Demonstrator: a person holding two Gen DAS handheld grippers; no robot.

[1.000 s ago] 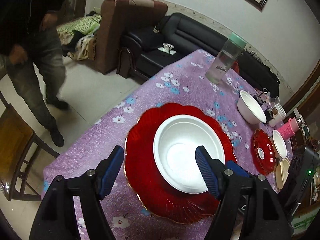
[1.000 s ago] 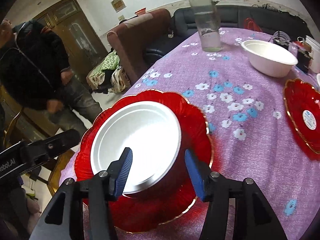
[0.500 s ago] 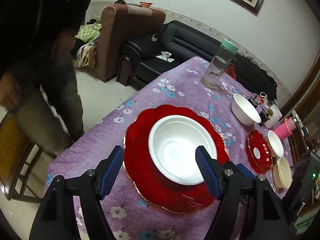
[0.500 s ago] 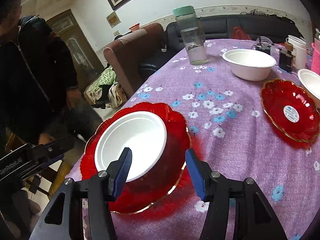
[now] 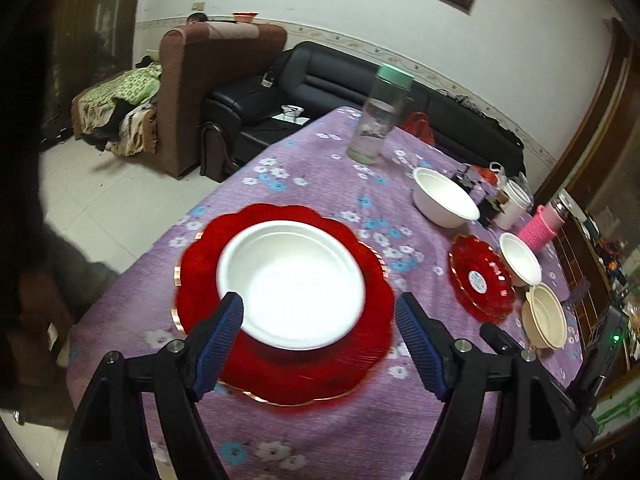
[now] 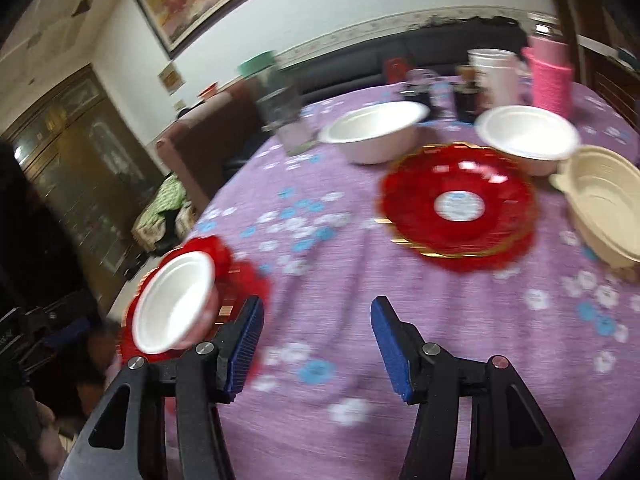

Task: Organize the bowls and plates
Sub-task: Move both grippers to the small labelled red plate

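A white bowl (image 5: 291, 283) sits inside a large red scalloped plate (image 5: 280, 372) at the near end of a desk (image 5: 320, 184) under a purple flowered cloth. The left gripper (image 5: 319, 346) hovers just above it; its jaws have just been opening and stand wide, touching nothing. The right gripper (image 6: 317, 344) hangs over bare cloth, jaws apart and empty. Farther along lie a smaller red plate (image 6: 458, 204), two white bowls (image 6: 376, 130), a cream bowl (image 6: 604, 204) and a clear bottle (image 5: 378, 120) with a green cap.
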